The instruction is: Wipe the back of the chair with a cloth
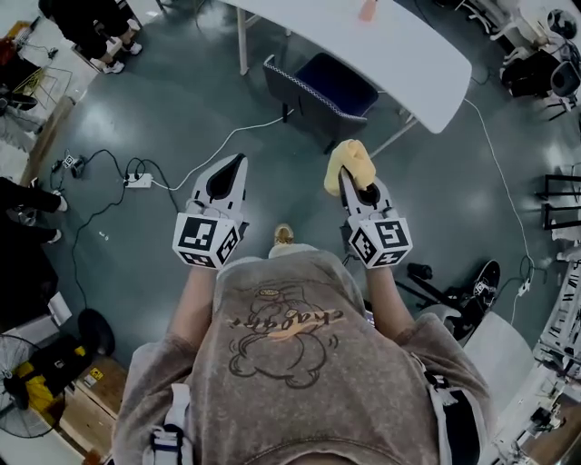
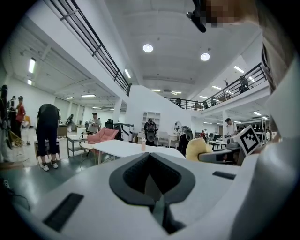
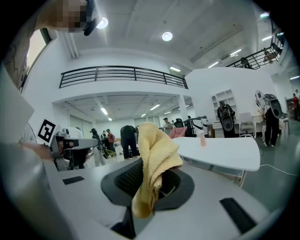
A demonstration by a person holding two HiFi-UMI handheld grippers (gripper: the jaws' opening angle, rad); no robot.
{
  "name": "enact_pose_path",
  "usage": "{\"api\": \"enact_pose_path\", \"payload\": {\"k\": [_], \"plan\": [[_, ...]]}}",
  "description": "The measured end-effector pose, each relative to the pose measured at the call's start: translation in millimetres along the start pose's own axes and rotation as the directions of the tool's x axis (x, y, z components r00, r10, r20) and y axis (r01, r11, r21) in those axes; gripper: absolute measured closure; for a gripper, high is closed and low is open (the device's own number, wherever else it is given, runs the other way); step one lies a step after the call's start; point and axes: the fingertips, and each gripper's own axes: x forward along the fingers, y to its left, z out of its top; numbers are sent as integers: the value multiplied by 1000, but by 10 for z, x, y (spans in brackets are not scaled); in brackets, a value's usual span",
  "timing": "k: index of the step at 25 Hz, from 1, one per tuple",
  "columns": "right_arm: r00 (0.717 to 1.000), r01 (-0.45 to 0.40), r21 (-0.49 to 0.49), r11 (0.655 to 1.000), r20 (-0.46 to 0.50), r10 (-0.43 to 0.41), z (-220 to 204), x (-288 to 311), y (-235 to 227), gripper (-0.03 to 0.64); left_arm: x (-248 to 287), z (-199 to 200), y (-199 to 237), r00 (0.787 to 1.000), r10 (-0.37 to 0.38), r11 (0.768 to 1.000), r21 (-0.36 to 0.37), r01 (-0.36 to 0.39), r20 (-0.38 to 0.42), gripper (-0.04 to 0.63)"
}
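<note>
A dark blue chair (image 1: 329, 84) stands on the grey floor, tucked against a white table (image 1: 390, 45), its back (image 1: 289, 92) turned towards me. My right gripper (image 1: 349, 174) is held in the air short of the chair, shut on a yellow cloth (image 1: 352, 161) that bunches up over its tips. In the right gripper view the cloth (image 3: 157, 157) hangs from between the jaws. My left gripper (image 1: 239, 166) floats level with it to the left, shut and empty (image 2: 150, 157). The chair is hidden in both gripper views.
A pink bottle (image 1: 367, 10) stands on the table. White cables and a power strip (image 1: 138, 180) run across the floor at left. A skateboard (image 1: 478, 284) lies at right. People (image 1: 98, 32) stand at the upper left; a fan (image 1: 18, 363) and crate sit lower left.
</note>
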Motion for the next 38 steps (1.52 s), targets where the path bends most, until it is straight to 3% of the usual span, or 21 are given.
{"api": "enact_pose_path", "payload": {"k": [5, 11, 24, 30, 38], "plan": [[1000, -1, 9, 1000, -13, 1, 87, 241, -89, 546, 187, 99, 260, 1000, 29, 1000, -3, -29, 10, 588], [998, 55, 13, 998, -16, -55, 79, 540, -103, 546, 444, 62, 679, 1000, -12, 1000, -14, 12, -15, 588], [979, 205, 87, 975, -22, -204, -130, 1055, -50, 547, 1056, -86, 1189, 974, -218, 976, -35, 216, -58, 588], [979, 202, 89, 975, -9, -202, -456, 1258, -91, 548, 1374, -491, 1407, 973, -229, 973, -36, 227, -40, 588], [981, 195, 51, 979, 7, -196, -1192, 1544, -306, 548, 1744, -1348, 1524, 970, -242, 969, -51, 241, -14, 588]]}}
